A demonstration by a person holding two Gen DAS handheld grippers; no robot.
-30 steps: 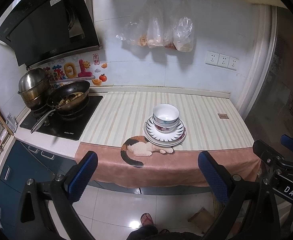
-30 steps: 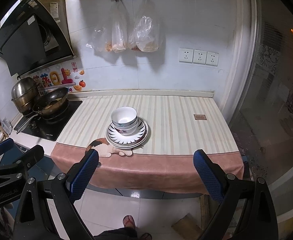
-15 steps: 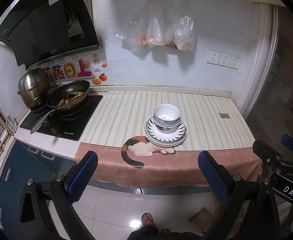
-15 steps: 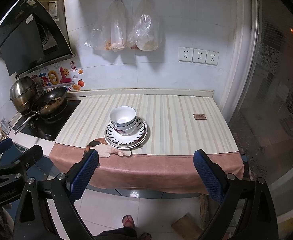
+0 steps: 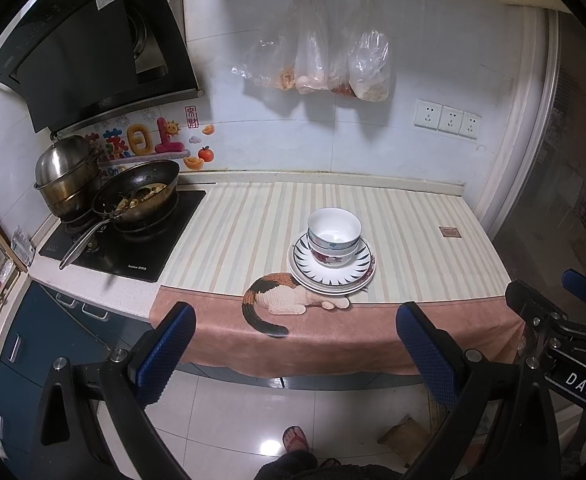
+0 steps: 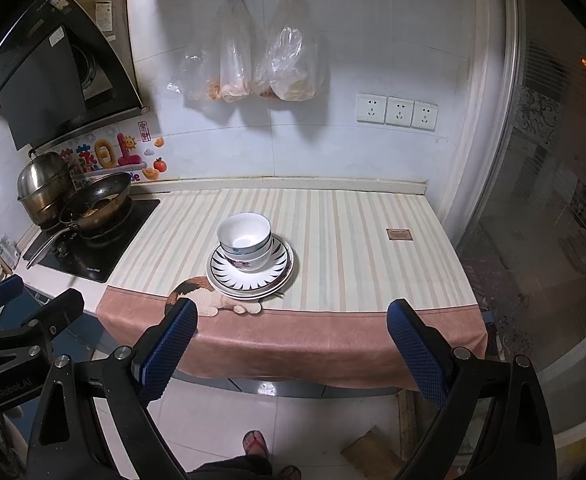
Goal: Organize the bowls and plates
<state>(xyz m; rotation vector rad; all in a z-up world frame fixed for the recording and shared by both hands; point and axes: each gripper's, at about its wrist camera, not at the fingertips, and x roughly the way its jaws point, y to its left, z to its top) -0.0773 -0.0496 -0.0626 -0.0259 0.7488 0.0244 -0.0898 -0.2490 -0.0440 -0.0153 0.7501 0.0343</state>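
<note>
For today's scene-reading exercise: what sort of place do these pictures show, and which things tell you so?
A home kitchen, most likely: a frying pan with food on a black cooktop, a range hood above it, and bowls stacked on plates on the counter.

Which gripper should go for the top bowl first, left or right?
Slight edge to the right gripper: top bowl sits nearer its center line; from the left gripper it's offset right. Both open, well back.

A home kitchen: a stove (image 5: 121,236) with a pan (image 5: 141,196) at nine o'clock, under a hood (image 5: 89,48).
</note>
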